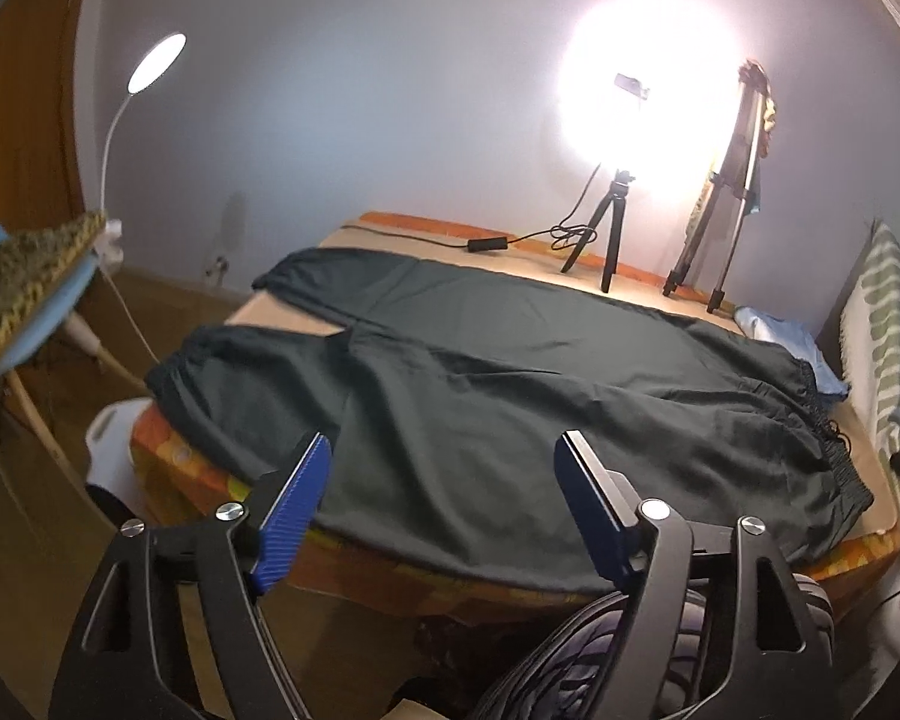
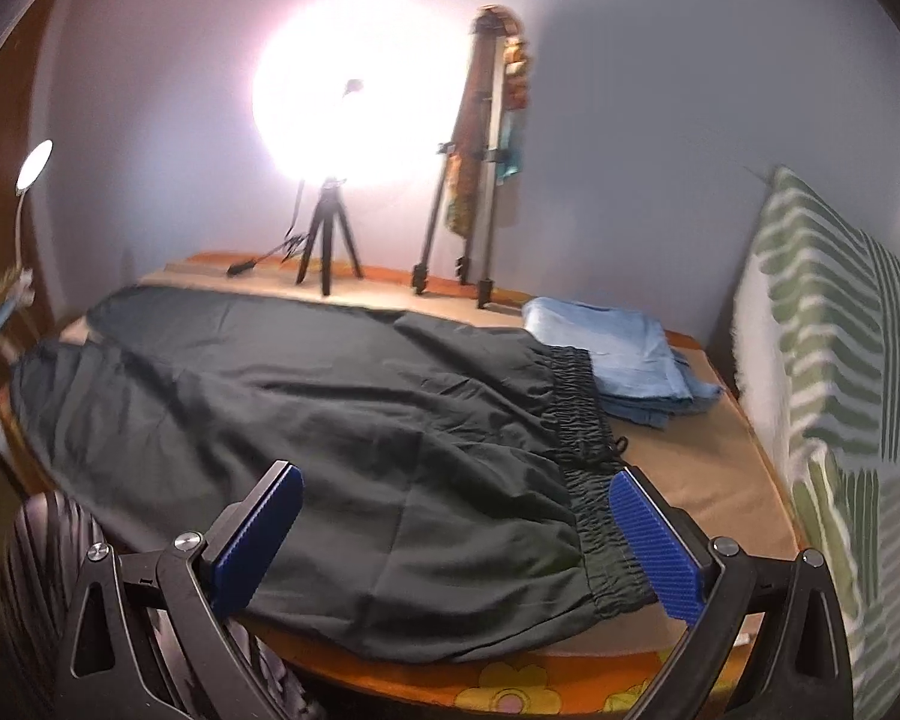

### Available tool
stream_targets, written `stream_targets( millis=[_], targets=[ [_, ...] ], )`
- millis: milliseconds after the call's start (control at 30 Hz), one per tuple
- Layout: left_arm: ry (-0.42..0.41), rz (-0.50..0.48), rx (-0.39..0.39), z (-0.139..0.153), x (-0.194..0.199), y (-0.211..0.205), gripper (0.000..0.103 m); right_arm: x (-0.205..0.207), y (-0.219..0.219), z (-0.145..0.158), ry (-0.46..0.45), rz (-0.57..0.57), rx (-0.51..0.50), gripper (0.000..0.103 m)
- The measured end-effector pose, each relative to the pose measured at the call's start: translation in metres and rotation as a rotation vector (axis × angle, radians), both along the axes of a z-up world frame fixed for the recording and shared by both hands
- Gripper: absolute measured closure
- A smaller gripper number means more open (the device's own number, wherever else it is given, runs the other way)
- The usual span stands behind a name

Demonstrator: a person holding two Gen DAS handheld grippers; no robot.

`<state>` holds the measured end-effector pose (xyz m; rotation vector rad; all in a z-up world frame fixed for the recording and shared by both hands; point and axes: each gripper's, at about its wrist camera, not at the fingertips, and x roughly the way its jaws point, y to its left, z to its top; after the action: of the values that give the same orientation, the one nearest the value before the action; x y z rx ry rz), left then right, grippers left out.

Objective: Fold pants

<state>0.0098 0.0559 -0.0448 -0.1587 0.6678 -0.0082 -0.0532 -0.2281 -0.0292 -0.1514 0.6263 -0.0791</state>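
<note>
Dark green pants (image 1: 480,396) lie flat across the bed. Their two legs run to the left and the elastic waistband (image 2: 582,420) is on the right. My left gripper (image 1: 444,450) hovers over the near edge of the pants around mid-leg. It is open, and nothing sits between its blue pads (image 1: 294,510). My right gripper (image 2: 456,480) stands wide open over the near waistband corner of the pants (image 2: 330,408). Its right pad (image 2: 654,546) is just outside the waistband, and the pads do not press on the cloth.
A folded light-blue cloth (image 2: 618,360) lies behind the waistband. A ring light on a small tripod (image 1: 612,240) and a taller tripod (image 1: 714,228) stand along the far edge. A green striped pillow (image 2: 828,330) is on the right. A blue chair with a lamp (image 1: 24,294) is on the left.
</note>
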Motion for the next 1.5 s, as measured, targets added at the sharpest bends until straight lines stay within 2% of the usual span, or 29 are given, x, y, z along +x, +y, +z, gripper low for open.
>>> stream_targets(
  millis=[33,100,167,267,367,467,700,933,1133,1233,1300,1367,1433,1500],
  targets=[
    [0.005,0.0,-0.011,-0.004,0.0,0.005,0.031,0.001,0.002,-0.002,0.006,0.016,-0.017,0.001],
    [0.02,0.002,-0.006,-0.009,0.0,0.01,0.043,0.002,0.004,-0.006,0.019,0.037,-0.037,0.006],
    [0.03,0.009,0.014,-0.014,0.001,0.015,0.049,0.005,0.006,-0.01,0.039,0.072,-0.049,0.011],
    [0.047,0.019,0.015,-0.02,0.003,0.024,0.052,0.01,0.013,-0.017,0.073,0.138,-0.074,0.017],
    [0.058,0.021,0.007,-0.025,0.005,0.035,0.063,0.014,0.021,-0.025,0.121,0.213,-0.098,0.026],
    [0.063,0.024,0.013,-0.029,0.01,0.043,0.067,0.016,0.03,-0.038,0.175,0.304,-0.119,0.034],
    [0.08,0.03,0.016,-0.041,0.02,0.055,0.068,0.008,0.038,-0.084,0.336,0.45,-0.154,0.052],
    [0.102,0.035,0.009,-0.053,0.027,0.062,0.068,0.012,0.056,-0.116,0.412,0.526,-0.187,0.053],
    [0.116,0.079,-0.026,-0.059,0.03,0.082,0.068,0.02,0.067,-0.126,0.437,0.552,-0.228,0.055],
    [0.121,0.105,-0.051,-0.063,0.032,0.096,0.068,0.024,0.07,-0.126,0.449,0.57,-0.228,0.065],
    [0.122,0.123,-0.055,-0.066,0.033,0.105,0.067,0.026,0.073,-0.126,0.461,0.579,-0.229,0.077],
    [0.125,0.144,-0.053,-0.068,0.033,0.113,0.067,0.029,0.075,-0.124,0.468,0.583,-0.233,0.083],
    [0.131,0.157,-0.058,-0.071,0.033,0.12,0.061,0.031,0.077,-0.121,0.461,0.579,-0.245,0.088],
    [0.133,0.165,-0.063,-0.072,0.033,0.125,0.049,0.035,0.077,-0.115,0.448,0.569,-0.249,0.092]
  ],
)
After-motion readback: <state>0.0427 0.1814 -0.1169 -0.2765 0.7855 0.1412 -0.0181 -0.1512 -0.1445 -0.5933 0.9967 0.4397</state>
